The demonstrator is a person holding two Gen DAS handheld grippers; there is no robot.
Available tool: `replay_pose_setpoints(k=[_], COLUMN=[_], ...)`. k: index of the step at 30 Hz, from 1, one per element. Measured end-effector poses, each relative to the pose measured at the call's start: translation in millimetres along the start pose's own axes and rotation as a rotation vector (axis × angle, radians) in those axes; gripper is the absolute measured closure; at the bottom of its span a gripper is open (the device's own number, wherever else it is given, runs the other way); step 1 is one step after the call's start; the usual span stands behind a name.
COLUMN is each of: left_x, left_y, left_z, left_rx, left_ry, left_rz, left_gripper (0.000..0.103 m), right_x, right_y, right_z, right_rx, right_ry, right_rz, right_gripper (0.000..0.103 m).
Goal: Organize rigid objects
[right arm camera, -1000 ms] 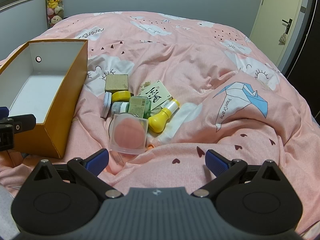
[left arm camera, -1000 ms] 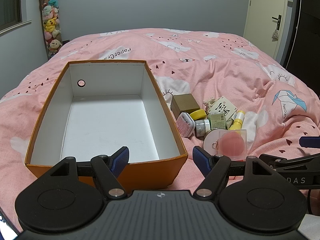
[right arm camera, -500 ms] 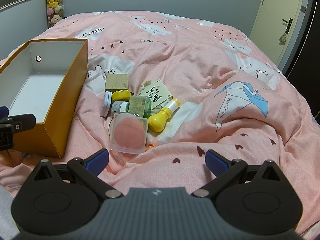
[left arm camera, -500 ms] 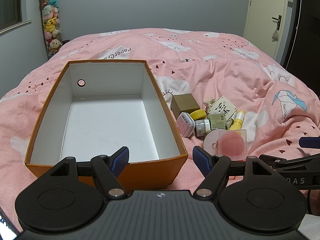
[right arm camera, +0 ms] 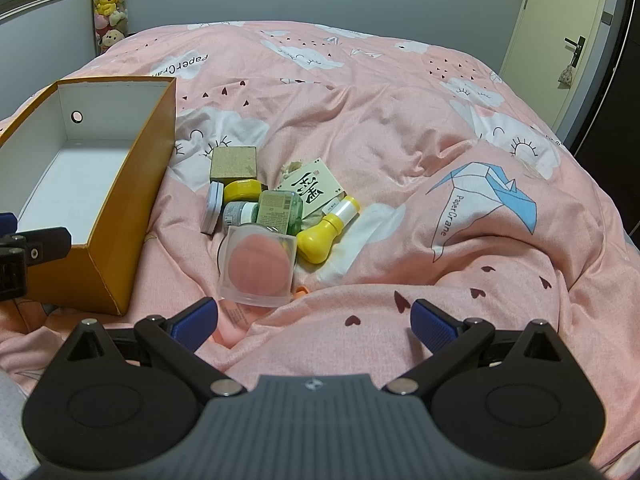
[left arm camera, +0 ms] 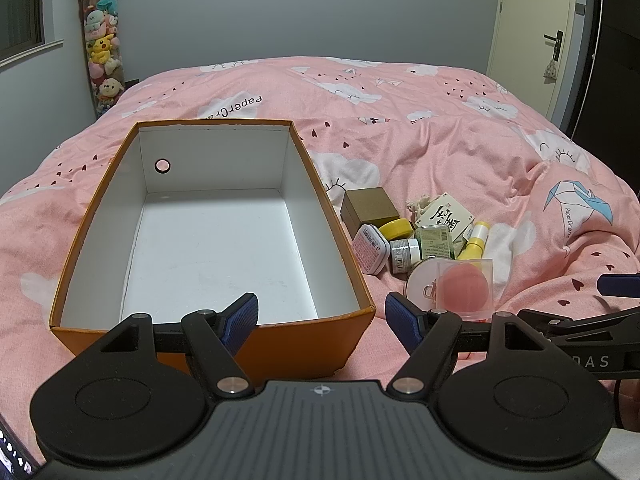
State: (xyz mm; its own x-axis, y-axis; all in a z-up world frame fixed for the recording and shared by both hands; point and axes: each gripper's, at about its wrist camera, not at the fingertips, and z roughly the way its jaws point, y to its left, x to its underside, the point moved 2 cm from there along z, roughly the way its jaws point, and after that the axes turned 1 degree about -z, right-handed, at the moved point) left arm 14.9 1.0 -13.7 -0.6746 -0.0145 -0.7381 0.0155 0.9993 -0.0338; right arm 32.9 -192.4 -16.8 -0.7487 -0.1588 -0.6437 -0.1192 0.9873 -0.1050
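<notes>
Pink bedding printed with white clouds and paper cranes [left arm camera: 440, 128] covers a bed that fills both views, with a grey wall behind. On it sits an open orange cardboard box with a white inside [left arm camera: 320, 216], nothing in it. Just beside the box's right wall lies a cluster of small items: a brown cardboard cube box [left arm camera: 370, 206], a flat pink-labelled tin [left arm camera: 370, 249] on edge, a yellow-lidded jar [left arm camera: 396, 229], a small white-capped jar [left arm camera: 404, 254], a green glass bottle [left arm camera: 436, 242], a cream card with black calligraphy [left arm camera: 446, 216], a yellow plastic bottle with a white neck [right arm camera: 326, 230] and a clear square case holding a pink round puff [right arm camera: 258, 266].

From the left wrist the box's whole floor shows, and the left gripper [left arm camera: 322, 314] hangs over its near wall, jaws wide and holding nothing. From the right wrist the yellow bottle's bulbous body and the tin's plain grey side show. The right gripper [right arm camera: 314, 318] hovers wide apart over rumpled bedding, nothing between its pads.
</notes>
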Motion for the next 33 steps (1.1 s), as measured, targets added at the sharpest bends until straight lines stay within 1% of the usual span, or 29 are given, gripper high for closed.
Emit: replay_pose_setpoints(k=[7,10,15,18,19,20,23,24,26,27,29,30,31,33], left_x=[0,0,-4,-9,-11,-13,-21,-25,-32,-36,-44,-47,-49,-52], left_y=[-3,-6,-11,-16,-18,-20,-27,-30,-36,-38,-44,-47,-52,-63], left_z=[-1,0,-1,-1,1,3,10,14,22,26,38,44,50,62], left_rx=[0.006,0.019,0.073,0.123,0.135,0.144,0.196,0.214,0.258,0.279,0.336,0.355,0.370,0.396], left_ry=[-0.005,-0.005,-0.018,-0.025,-0.022,-0.015,0.003,0.010,0.037,0.056,0.109,0.129,0.149,0.190], left_rz=[0.009,0.021,0.056,0.096,0.109,0.122,0.147,0.152,0.164,0.162,0.157,0.151,0.161,0.192], left_gripper=[0.018,0.020,0.023,0.031,0.037,0.040,0.045,0.045,0.047,0.047,0.047,0.047,0.047,0.047], right_x=[2,2,1,-3,-4,-5,-9,-11,-15,-17,-21,-23,-26,-30], right_y=[-1,-2,-2,-1,-1,-1,-4,-6,-12,-15,-22,-25,-29,-35], right_z=[1,1,1,2,3,3,9,11,16,19,25,29,33,42], right_rx=[-0.009,-0.016,-0.035,-0.048,-0.052,-0.059,-0.071,-0.079,-0.094,-0.099,-0.113,-0.122,-0.133,-0.147], right_ry=[0.008,0.008,0.018,0.022,0.024,0.026,0.045,0.052,0.067,0.075,0.088,0.095,0.103,0.118], right_rz=[0.002,0.005,-0.006,-0.020,-0.025,-0.030,-0.039,-0.035,-0.021,-0.014,0.002,0.009,0.017,0.022], right_gripper=[0.002,0.002,0.003,0.003,0.006,0.010,0.020,0.023,0.034,0.036,0.046,0.049,0.055,0.061])
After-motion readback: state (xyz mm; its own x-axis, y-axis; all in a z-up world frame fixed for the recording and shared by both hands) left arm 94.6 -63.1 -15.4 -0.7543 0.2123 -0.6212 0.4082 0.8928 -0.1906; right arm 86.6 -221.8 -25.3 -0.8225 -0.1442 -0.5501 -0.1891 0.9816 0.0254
